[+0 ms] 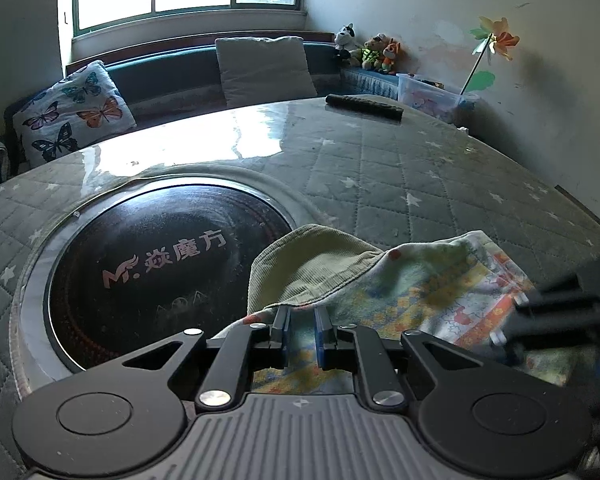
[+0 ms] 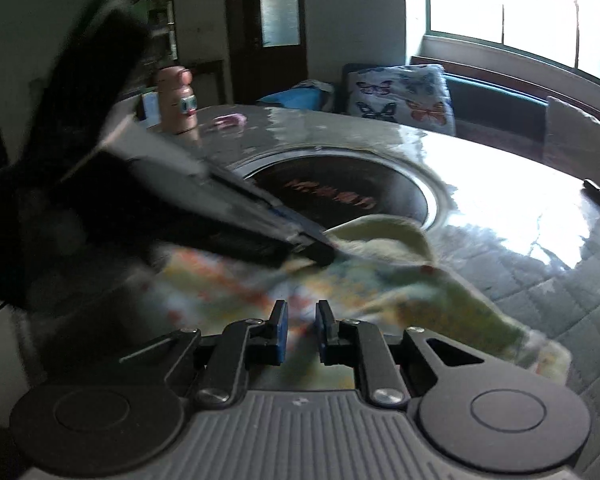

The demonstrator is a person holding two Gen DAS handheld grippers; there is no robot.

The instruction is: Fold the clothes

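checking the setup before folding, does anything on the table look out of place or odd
The garment lies crumpled and partly drapes over the round black cooktop set into the table, an odd spot for folding. Nothing looks spilled or damaged.

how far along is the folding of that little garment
Early. Done: the patterned garment has its green lining flipped up at one corner. In hand: the left tongs pinch its near edge, and the right tongs are shut on cloth too. Left: it lies rumpled on the table, no neat fold yet.
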